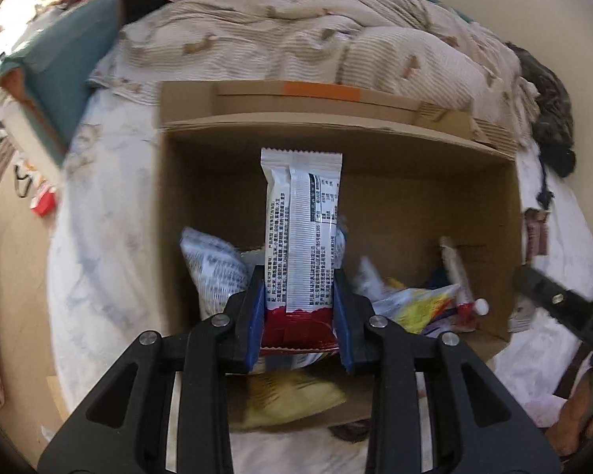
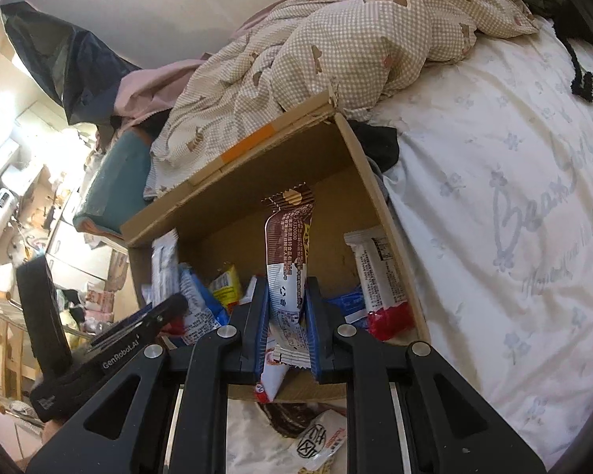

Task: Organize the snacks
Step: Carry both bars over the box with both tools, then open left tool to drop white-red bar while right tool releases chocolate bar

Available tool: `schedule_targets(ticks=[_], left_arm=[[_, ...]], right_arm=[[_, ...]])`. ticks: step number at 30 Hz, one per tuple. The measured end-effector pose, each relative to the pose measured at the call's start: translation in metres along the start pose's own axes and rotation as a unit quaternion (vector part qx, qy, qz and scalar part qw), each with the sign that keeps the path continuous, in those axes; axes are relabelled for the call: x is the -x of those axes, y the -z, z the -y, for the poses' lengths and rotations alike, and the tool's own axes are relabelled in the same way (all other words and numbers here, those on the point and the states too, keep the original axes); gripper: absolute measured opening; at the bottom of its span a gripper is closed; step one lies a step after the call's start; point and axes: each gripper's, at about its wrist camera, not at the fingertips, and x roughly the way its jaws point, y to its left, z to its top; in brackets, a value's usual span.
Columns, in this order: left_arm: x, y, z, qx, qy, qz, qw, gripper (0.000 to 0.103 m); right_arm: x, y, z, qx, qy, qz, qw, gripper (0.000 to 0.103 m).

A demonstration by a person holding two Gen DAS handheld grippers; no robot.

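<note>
An open cardboard box (image 1: pixel 395 197) sits on a bed covered with a white floral sheet (image 2: pixel 494 205) that carries cursive lettering starting "Bea", the rest too faint to read. The left gripper (image 1: pixel 299 316) is clamped on a long white snack bar wrapper with a red end (image 1: pixel 302 229), held upright over the box with its back seam and a black nutrition panel facing the camera; the print is small Chinese text, not legible. Below it in the box lie a blue-and-white printed packet (image 1: pixel 213 272), a yellow-and-white packet (image 1: pixel 423 304) and a blurred yellow bag (image 1: pixel 292 395). The right gripper (image 2: pixel 286 316) is closed on a slim brown-and-white snack pouch (image 2: pixel 286 252), also upright above the box, with dense Chinese print and a recycling mark on its white lower part. In the right wrist view a white bar with a red end (image 2: pixel 379 276) leans against the box's right wall, with a small yellow packet (image 2: pixel 227 284) and blue packets further left. The other gripper's black body at the lower left reads "GenRobot.AI" (image 2: pixel 120 357). A beige checked duvet (image 2: pixel 336 39) is bunched behind the box, and a white sachet with a bold black character (image 2: pixel 316 440) lies on the sheet in front of it
</note>
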Motion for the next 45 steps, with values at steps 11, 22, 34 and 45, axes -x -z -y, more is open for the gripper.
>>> schedule_targets(ticks=[11,22,34,45], left_arm=[[0.009,-0.002,0.024,-0.038,0.008,0.034,0.9987,0.028],[0.020,-0.001,0.017,-0.007,-0.003,0.050,0.9987,0.057],[0.040,0.001,0.015,0.008,0.006,0.077,0.9970,0.086],[0.062,0.012,0.007,0.017,0.005,0.090,0.9958,0.085]], right_arm=[[-0.020,0.004,0.005,-0.003,0.015,-0.032,0.999,0.018],[-0.028,0.004,0.005,-0.020,0.010,-0.051,0.998,0.022],[-0.020,0.000,0.008,-0.033,0.015,-0.024,0.999,0.073],[-0.011,0.005,0.006,-0.040,0.005,-0.019,0.999,0.073]])
